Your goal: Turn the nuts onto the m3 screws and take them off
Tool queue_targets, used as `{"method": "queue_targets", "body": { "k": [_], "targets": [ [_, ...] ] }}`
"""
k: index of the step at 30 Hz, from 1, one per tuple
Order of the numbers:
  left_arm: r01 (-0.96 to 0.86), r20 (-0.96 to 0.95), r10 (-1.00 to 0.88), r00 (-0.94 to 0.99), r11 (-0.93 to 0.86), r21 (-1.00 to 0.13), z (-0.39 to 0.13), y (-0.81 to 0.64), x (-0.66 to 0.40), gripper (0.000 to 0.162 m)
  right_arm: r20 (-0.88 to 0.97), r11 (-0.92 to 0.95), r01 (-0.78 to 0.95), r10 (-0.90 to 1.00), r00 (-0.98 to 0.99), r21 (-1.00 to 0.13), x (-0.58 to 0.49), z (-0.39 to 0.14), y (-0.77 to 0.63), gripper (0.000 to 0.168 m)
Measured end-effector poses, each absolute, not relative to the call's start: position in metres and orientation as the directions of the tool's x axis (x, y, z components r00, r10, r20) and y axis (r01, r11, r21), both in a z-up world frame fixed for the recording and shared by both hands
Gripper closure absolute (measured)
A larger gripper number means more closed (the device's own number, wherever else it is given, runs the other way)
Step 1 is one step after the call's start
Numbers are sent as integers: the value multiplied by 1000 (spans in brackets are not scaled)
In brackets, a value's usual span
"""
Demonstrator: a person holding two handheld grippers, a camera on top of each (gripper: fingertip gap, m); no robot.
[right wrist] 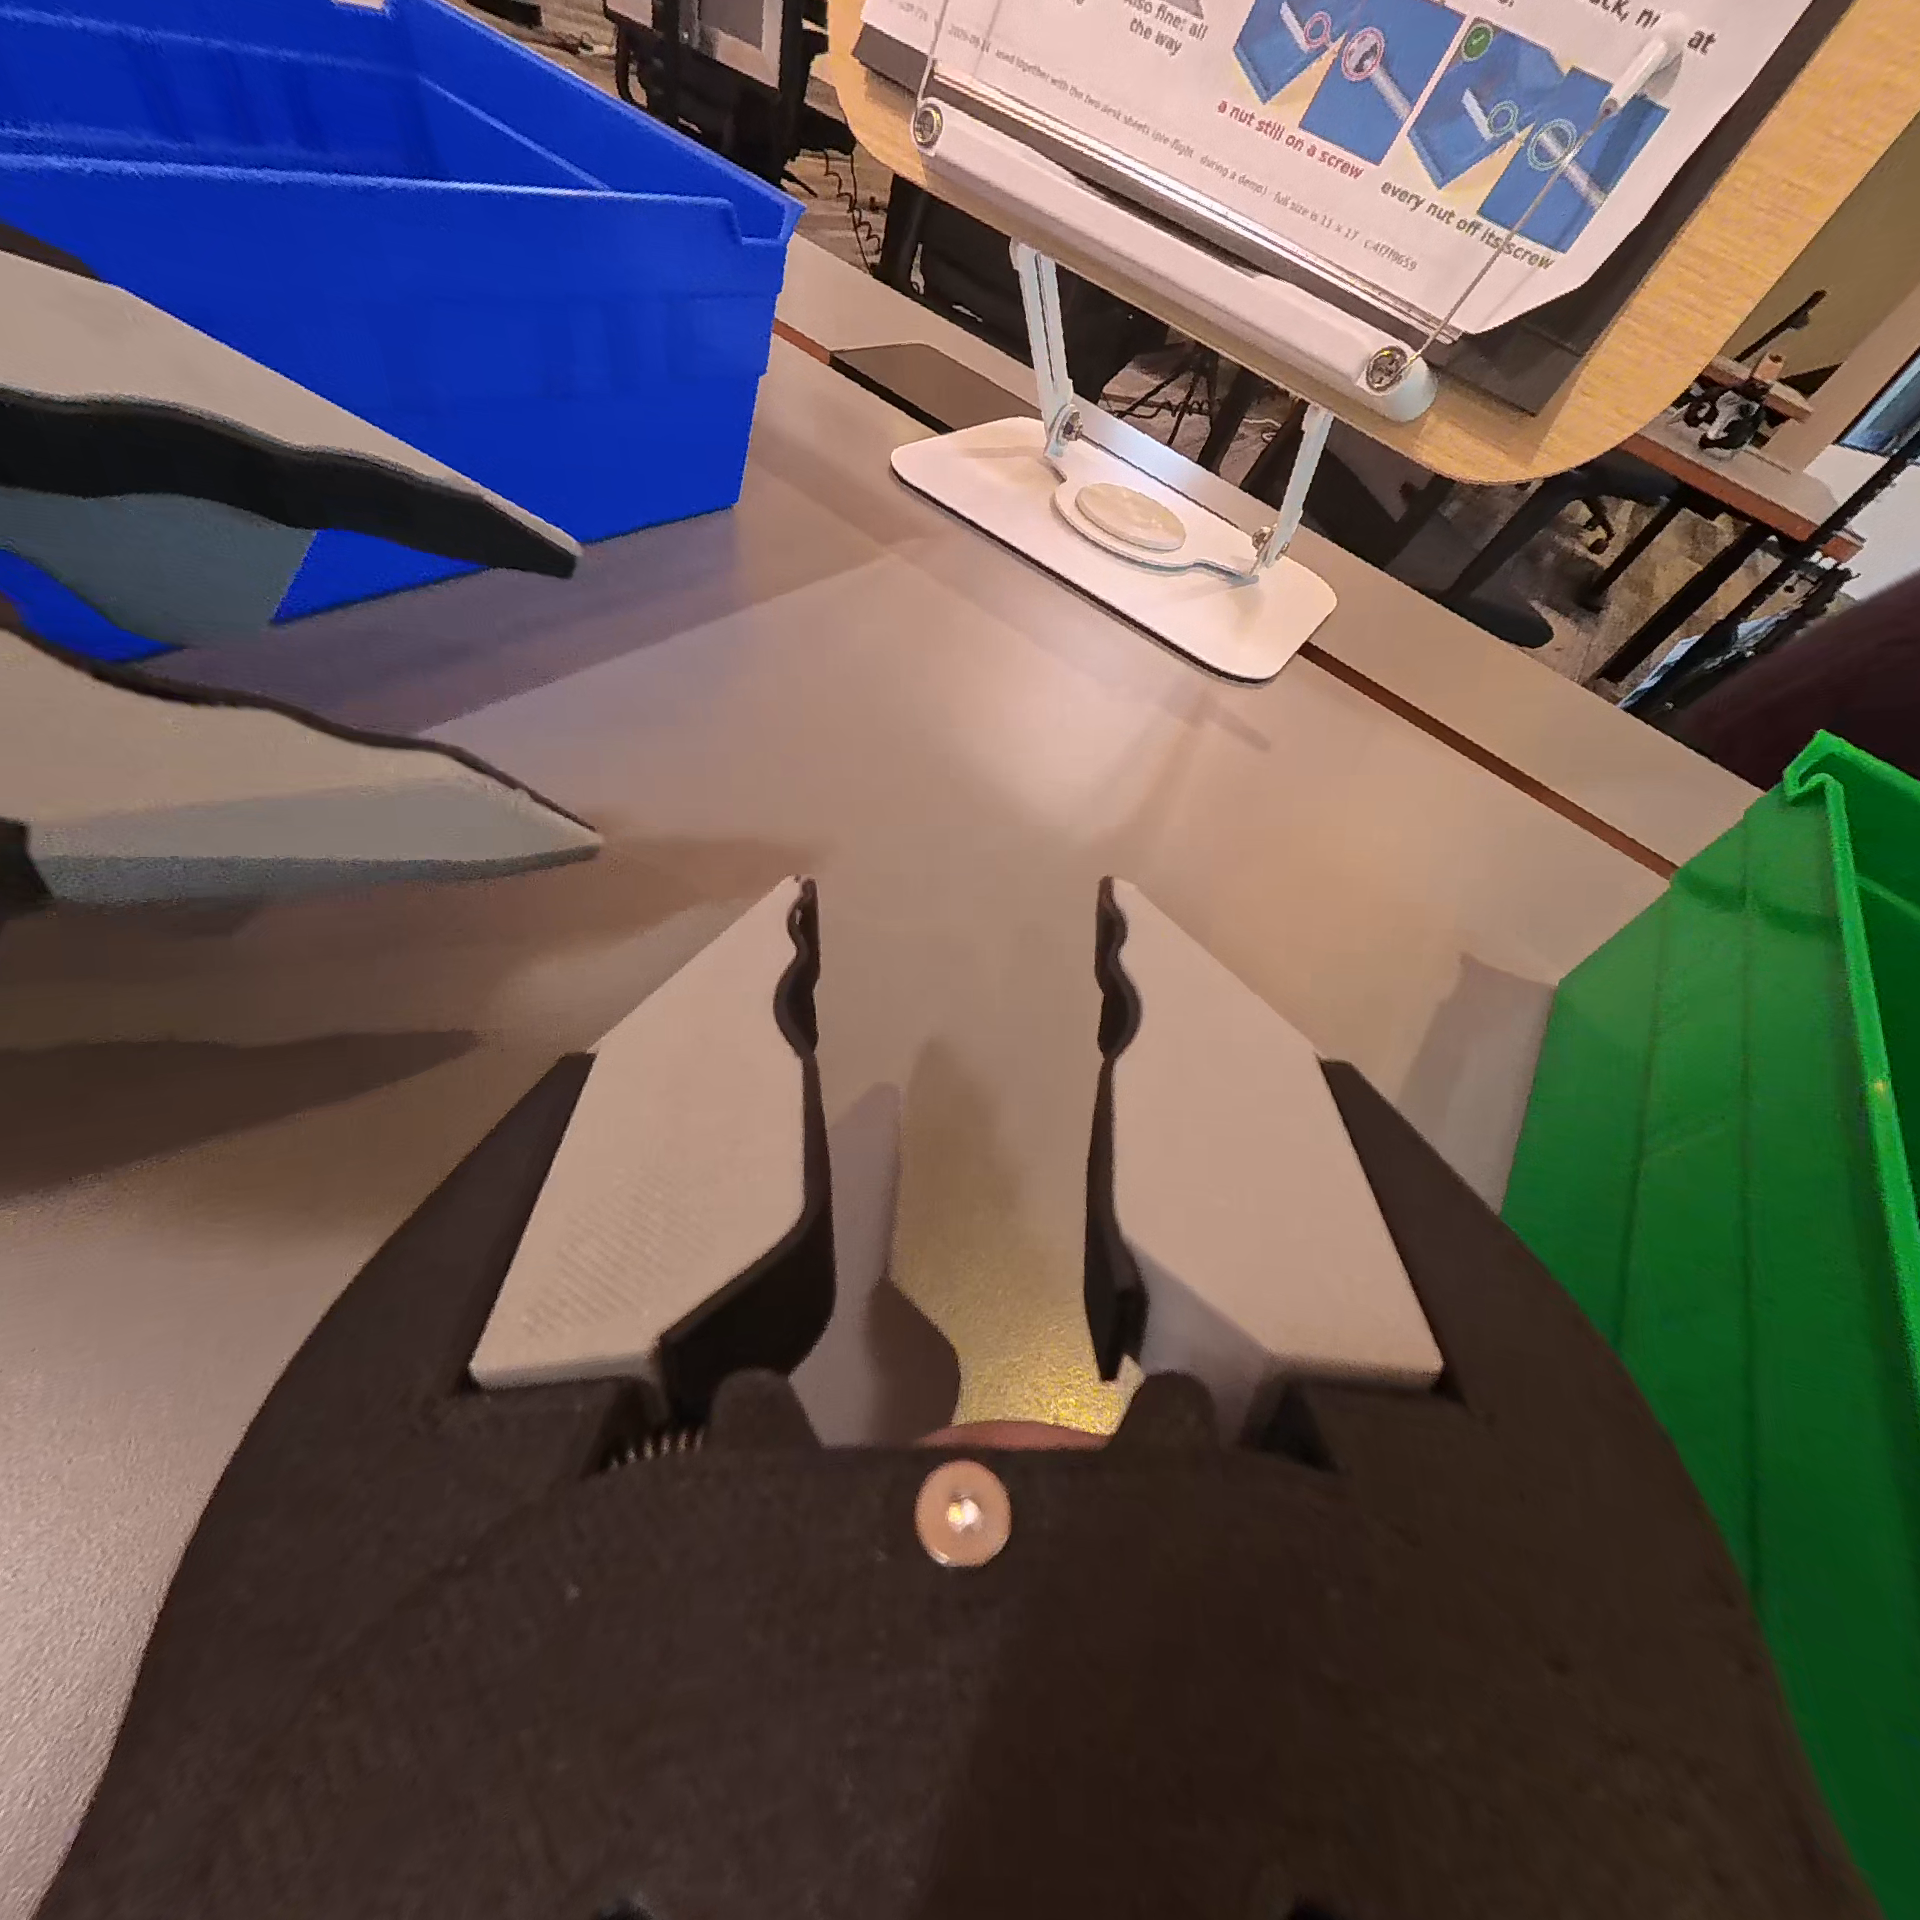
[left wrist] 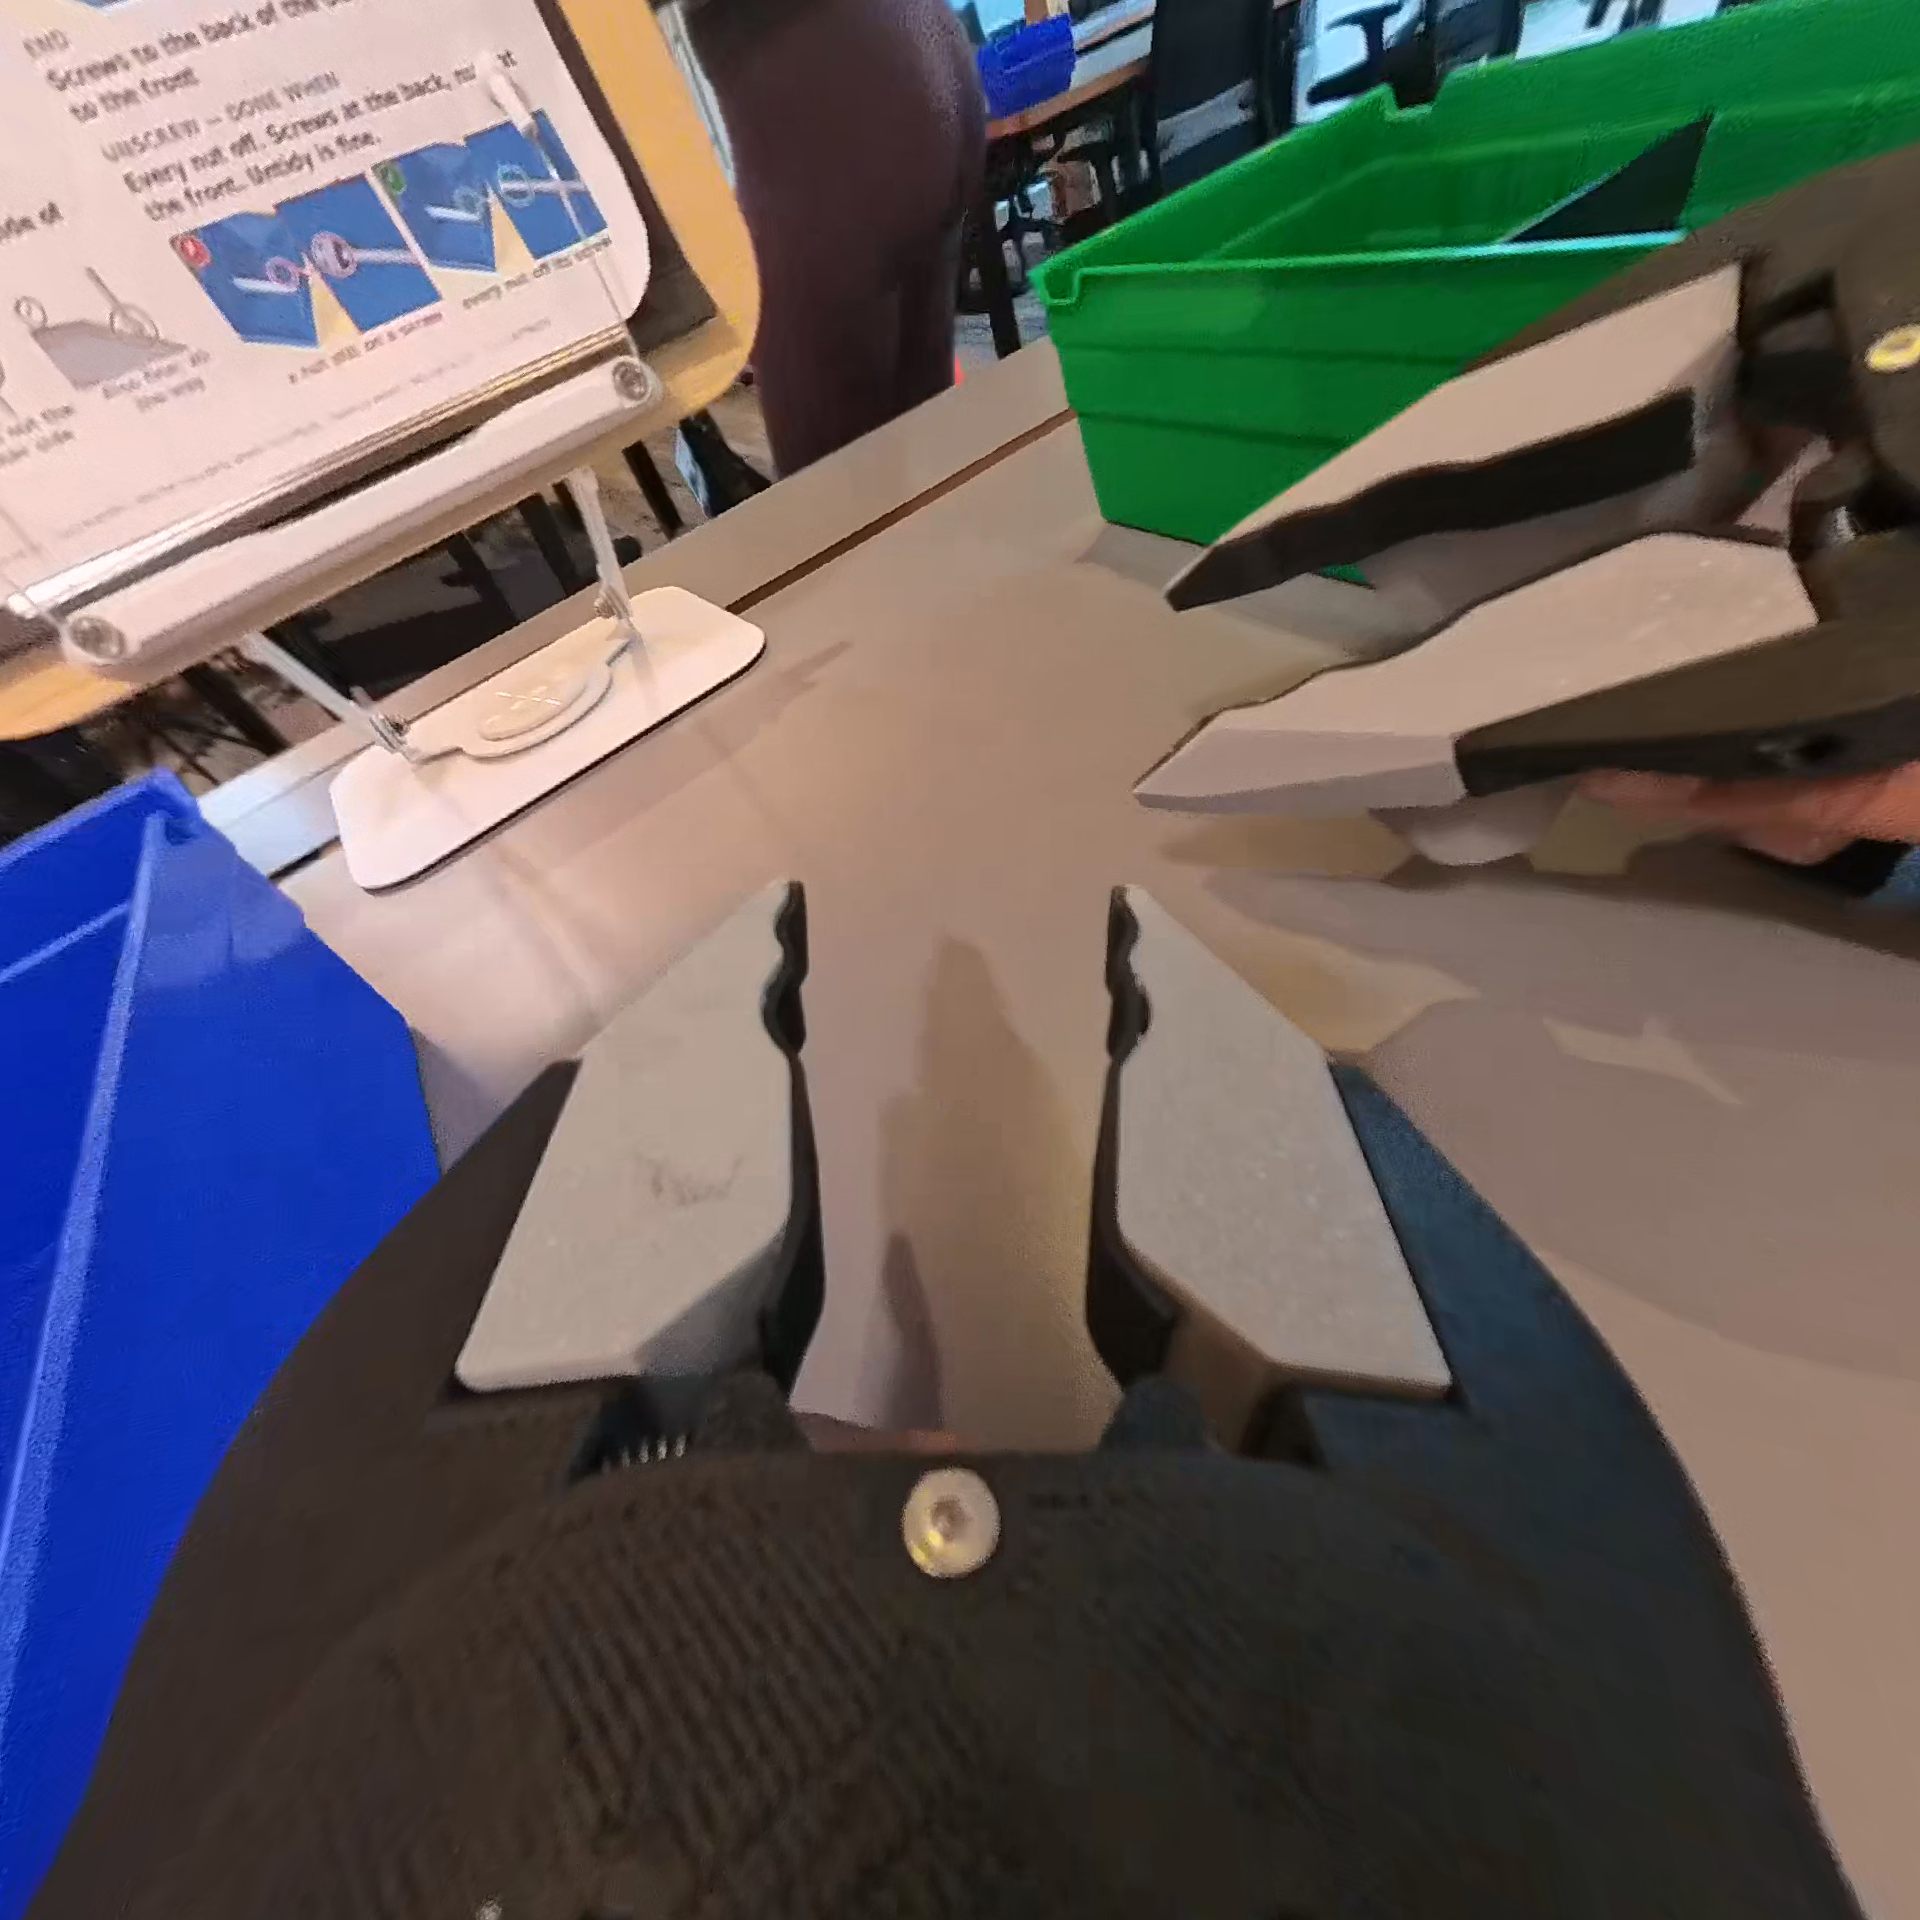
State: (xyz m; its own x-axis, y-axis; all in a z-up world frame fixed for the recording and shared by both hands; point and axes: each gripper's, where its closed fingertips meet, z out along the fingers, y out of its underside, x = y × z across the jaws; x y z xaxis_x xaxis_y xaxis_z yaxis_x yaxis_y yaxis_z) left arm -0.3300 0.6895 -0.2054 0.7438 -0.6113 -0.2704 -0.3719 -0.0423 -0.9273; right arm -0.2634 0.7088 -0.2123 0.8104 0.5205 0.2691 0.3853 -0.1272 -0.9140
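Observation:
No nut or screw shows in either view. My left gripper is open and empty, held low over the grey table. My right gripper is open and empty too, over the same table. The right gripper also shows in the left wrist view, at the right, with its jaws apart. The left gripper also shows at the left of the right wrist view, jaws apart. The two grippers point toward each other across the table's middle.
A blue bin stands at the left. A green bin stands at the right. A white stand holding an instruction sheet is at the back. A person stands beyond the table.

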Motion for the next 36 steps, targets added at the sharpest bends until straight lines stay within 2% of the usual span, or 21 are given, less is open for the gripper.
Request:
{"method": "queue_targets", "body": {
  "k": [4, 8, 12, 15, 19, 22, 26, 30, 34, 36],
  "targets": [
    [-323, -203, -621, 757, -86, -942, -205, 687, -335, 105, 265, -136, 385, 521, 812, -913, -263, -213, 710, 118],
    [-388, -244, -646, 723, -88, -917, -213, 673, -332, 99, 257, -139, 381, 528, 809, -914, -264, -214, 709, 118],
    [-371, -212, -695, 687, -84, -925, -208, 645, -335, 104, 276, -126, 400, 537, 797, -908, -267, -214, 708, 118],
    [-318, -160, -734, 660, -80, -945, -173, 623, -353, 112, 292, -119, 415, 540, 789, -902, -269, -215, 708, 118],
    [-348, -148, -727, 671, -133, -928, -122, 622, -414, 112, 297, -118, 421, 542, 786, -900, -269, -215, 708, 118],
    [-459, -175, -686, 707, -256, -851, -126, 646, -471, 111, 296, -118, 418, 539, 789, -901, -269, -215, 708, 118],
    [-622, -150, -706, 692, -476, -622, -186, 671, -533, 113, 300, -113, 418, 534, 791, -902, -268, -214, 707, 119],
    [-680, -112, -711, 694, -596, -428, -242, 686, -566, 121, 305, -115, 423, 530, 791, -899, -267, -215, 708, 119],
    [-686, -70, -715, 696, -632, -361, -264, 688, -571, 122, 305, -125, 426, 526, 794, -896, -265, -216, 709, 120],
    [-693, -62, -721, 691, -634, -343, -268, 688, -570, 128, 301, -127, 426, 531, 792, -896, -266, -217, 709, 120]
  ]
}}
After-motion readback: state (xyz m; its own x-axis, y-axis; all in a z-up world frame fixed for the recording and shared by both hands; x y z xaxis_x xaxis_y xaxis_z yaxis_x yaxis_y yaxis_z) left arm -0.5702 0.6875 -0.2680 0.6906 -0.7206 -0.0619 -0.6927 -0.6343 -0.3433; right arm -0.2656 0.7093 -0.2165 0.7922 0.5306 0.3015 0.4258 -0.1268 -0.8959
